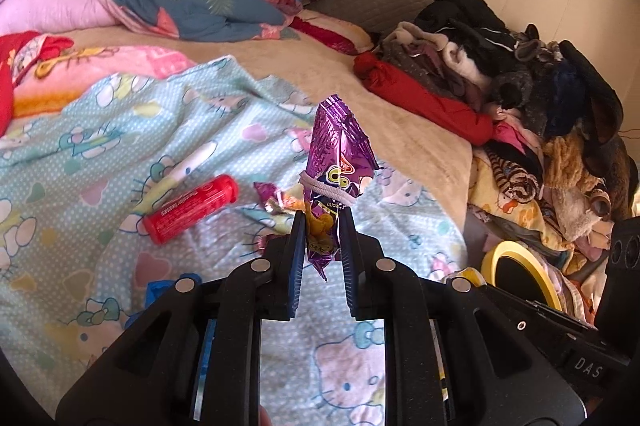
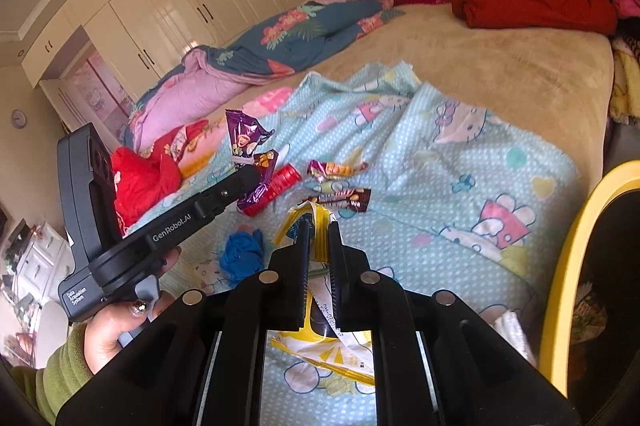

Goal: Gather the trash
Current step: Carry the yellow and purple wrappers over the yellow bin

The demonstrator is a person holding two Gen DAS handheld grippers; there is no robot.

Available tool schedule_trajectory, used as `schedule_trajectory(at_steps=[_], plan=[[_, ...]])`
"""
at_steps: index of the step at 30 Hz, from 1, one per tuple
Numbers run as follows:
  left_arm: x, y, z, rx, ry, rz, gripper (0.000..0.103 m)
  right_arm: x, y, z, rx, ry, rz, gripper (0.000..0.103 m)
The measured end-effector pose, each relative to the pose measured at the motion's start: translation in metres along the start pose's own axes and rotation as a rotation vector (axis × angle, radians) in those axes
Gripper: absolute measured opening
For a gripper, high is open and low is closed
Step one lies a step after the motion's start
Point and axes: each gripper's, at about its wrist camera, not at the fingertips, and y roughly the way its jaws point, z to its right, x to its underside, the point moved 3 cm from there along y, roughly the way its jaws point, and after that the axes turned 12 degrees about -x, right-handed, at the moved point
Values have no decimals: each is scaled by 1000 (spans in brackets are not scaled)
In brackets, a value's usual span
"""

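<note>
Above the bed, left gripper (image 1: 322,226) pinches purple wrapper (image 1: 340,153); right gripper (image 2: 318,230) pinches yellow wrapper (image 2: 320,222).

On the black left gripper (image 2: 256,181) body we read "GenRobot.AI"; its handle says "Data Acquisition System"; nearby black casing (image 1: 588,370) shows "DAS".

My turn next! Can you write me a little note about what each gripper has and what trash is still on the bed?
Left gripper: shut on a purple snack wrapper, lifted off the blanket.
Right gripper: shut on a yellow and white wrapper, also held up.
Yellow-rimmed bin: at the bed's right edge, its inside hard to see.
Done: two wrappers picked up, not yet dropped in.
Left on the blanket: a brown bar wrapper, a small purple wrapper, a red tube, a blue crumpled thing, and a white pen.
</note>
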Motion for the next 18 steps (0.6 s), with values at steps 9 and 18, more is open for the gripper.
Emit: schedule_trajectory(at_steps=[9,18], plan=[[-1,-20,27,28,42,30,11,-15,-37,1,13,-7,79,9],[4,-33,56,68,91,41,11,-21,-72,23,46,35,150,9]])
